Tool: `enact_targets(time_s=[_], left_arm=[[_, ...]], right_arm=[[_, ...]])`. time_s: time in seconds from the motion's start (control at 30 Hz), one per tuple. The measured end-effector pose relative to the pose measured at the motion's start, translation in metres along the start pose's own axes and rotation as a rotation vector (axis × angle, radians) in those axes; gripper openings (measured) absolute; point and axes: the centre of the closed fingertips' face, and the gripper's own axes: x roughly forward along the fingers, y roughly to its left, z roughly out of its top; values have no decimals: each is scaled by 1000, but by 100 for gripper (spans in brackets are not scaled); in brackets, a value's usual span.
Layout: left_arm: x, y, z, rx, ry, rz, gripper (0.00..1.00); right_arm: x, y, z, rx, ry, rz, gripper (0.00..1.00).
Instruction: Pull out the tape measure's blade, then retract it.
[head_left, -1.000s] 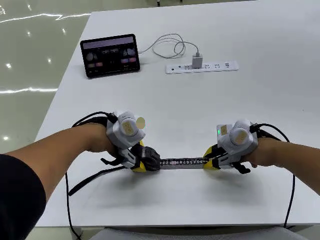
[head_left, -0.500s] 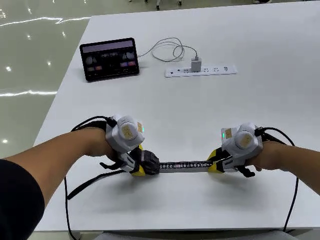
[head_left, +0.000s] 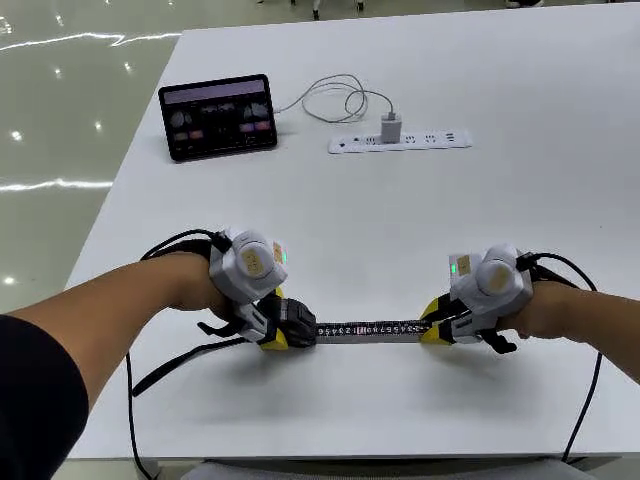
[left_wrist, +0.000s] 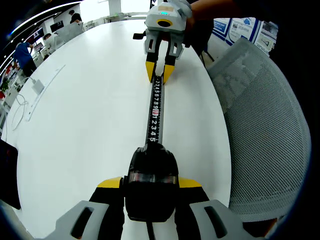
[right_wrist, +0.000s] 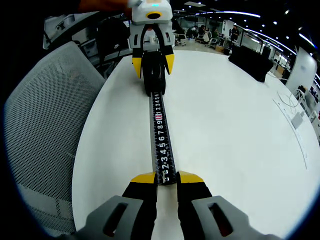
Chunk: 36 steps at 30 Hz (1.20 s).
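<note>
Nearest you, by the front edge of the desk (head_left: 400, 400), your left claw (head_left: 283, 330) is clamped around the tape measure's black case (left_wrist: 151, 175). Your right claw (head_left: 432, 328) is pinched on the free end of the blade (right_wrist: 160, 135). The blade runs straight between them, low over the white surface, though I can't tell whether it touches. It is dark with pale numerals facing up and one red mark partway along, and shows no bend or twist. The main risk is at that thin tip: if your right claw's hold slips, the spring would likely whip the blade back into the case. Rolling either wrist could kink the strip, and the rounded case looks smooth enough to turn between the left jaws if you pull off-line. Farther back, well apart from the work, stand a tablet (head_left: 218, 115) and a power strip (head_left: 400, 142) with a looped cable (head_left: 335, 95); none should interfere.
</note>
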Motion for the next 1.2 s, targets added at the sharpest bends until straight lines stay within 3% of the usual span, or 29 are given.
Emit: enact_targets(time_s=[1.2], left_arm=[[1,-2,1,-1,-3,4,35]], right_arm=[[-12,-1,-15,16,11,-9,10]])
